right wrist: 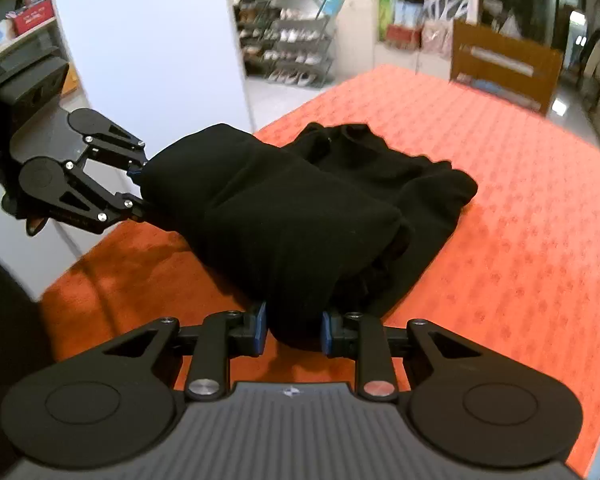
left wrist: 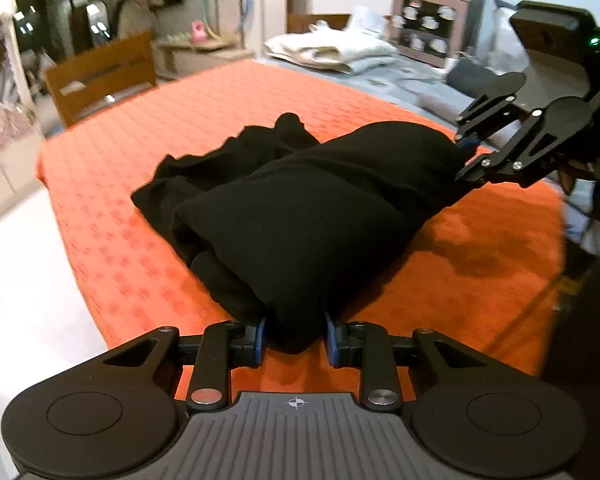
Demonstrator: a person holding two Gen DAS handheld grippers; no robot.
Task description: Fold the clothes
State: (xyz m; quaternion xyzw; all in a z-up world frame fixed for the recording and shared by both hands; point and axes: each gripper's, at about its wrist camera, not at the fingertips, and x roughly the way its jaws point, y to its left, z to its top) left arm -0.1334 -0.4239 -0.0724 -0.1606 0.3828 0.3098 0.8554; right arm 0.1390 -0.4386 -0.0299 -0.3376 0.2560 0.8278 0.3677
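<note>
Black garment (left wrist: 300, 200) bunched in thick layers on an orange bedspread (left wrist: 140, 128), one doubled edge raised off the cover and spanned between two grippers. Left gripper (left wrist: 295, 338): jaws clamped on a gathered wad of the black cloth at the near corner. Right gripper (right wrist: 293, 332): jaws likewise clamped on a wad at the opposite corner; seen from the left camera at upper right, fingers pinched into the fabric end (left wrist: 466, 160).

Handling, as judged: soft, limp knit, moderately thick, no stiffness of its own; sags between the holds and drapes in rounded rolls rather than sharp creases. Light enough for a pinch grip, not fragile, not slippery against blue pads (right wrist: 261, 326). Bulk of several layers likely to slide unevenly if pulled fast.

Best holds: corners or doubled edges, all layers pinched together, both ends kept level and taut.

Stage: partly folded bundle, lower layers rumpled toward the far side (right wrist: 380, 148); further fold or smoothing not settled by these views. Folded pale linens (left wrist: 332, 50) beyond, apart.
</note>
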